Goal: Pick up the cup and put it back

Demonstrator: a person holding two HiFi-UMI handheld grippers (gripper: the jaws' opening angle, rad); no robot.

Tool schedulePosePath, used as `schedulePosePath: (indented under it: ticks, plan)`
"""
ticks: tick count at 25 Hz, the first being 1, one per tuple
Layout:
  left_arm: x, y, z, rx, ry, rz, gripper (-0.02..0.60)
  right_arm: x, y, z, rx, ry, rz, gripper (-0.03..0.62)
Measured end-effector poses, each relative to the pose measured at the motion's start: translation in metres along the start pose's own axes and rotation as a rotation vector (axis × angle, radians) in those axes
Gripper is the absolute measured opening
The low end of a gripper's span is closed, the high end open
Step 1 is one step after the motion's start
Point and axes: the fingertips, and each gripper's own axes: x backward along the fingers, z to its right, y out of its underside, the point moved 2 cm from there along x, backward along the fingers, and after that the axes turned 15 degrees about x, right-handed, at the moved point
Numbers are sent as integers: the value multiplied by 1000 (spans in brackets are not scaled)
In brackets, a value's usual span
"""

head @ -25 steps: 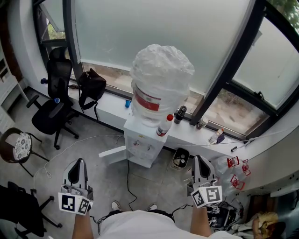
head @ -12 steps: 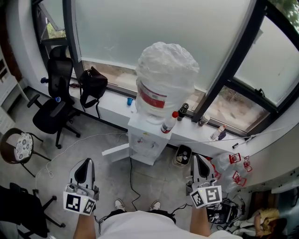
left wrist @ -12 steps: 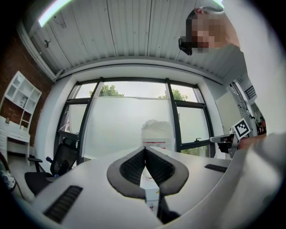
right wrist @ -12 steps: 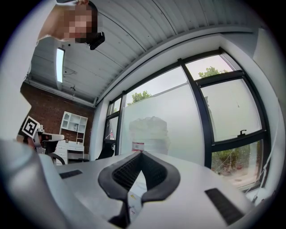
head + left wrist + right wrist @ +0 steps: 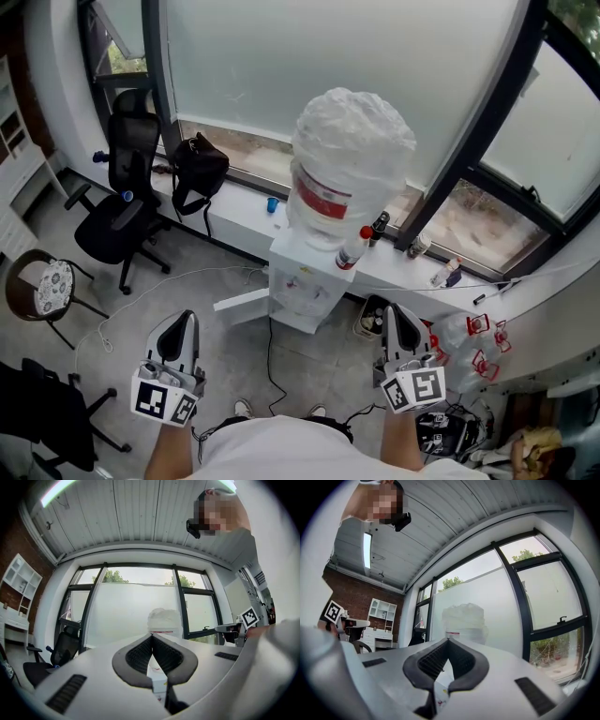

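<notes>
A small blue cup (image 5: pixel 271 203) stands on the white windowsill (image 5: pixel 234 211), left of the water dispenser (image 5: pixel 302 281). The dispenser's big bottle (image 5: pixel 352 164) is wrapped in clear plastic and also shows ahead in the left gripper view (image 5: pixel 164 620) and the right gripper view (image 5: pixel 464 618). My left gripper (image 5: pixel 178 325) is held low at the bottom left, shut and empty. My right gripper (image 5: pixel 397 319) is at the bottom right, also shut with nothing in it. Both are well short of the dispenser and the cup, with their jaw tips touching in the left gripper (image 5: pixel 151 637) and right gripper (image 5: pixel 448 640) views.
A red-capped bottle (image 5: pixel 354 248) and a black bottle (image 5: pixel 378 228) stand by the dispenser. A black office chair (image 5: pixel 122 206) and black bag (image 5: pixel 200 169) are at the left, a round stool (image 5: pixel 42 286) nearer. A waste bin (image 5: pixel 370 319) sits right of the dispenser; cables lie on the floor.
The dispenser and sill have slid right and slightly up in the head view. Both grippers stay low and shut; the left one has drifted a little right.
</notes>
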Motion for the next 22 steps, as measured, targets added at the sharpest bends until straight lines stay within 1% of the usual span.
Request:
schedulePosePath:
  ticks: [4,9,11,15,22]
  plan:
    - [-2,-1,6,1,4,13,23,-7,-6,1,13,-16,25,18]
    - [-5,-1,11,2,0,16,23,-11,-7,4,20,-26,32,18]
    - [-5,3,12,10,-5,9,23,-9,-5,5,3,-30,29,18]
    - [-7,10,15,23,-5,-6,23,-5,-1,9,-91,-33,32,18]
    - [-14,16,26,31,15,-6,23,3,2,12,-83,-34,25,18]
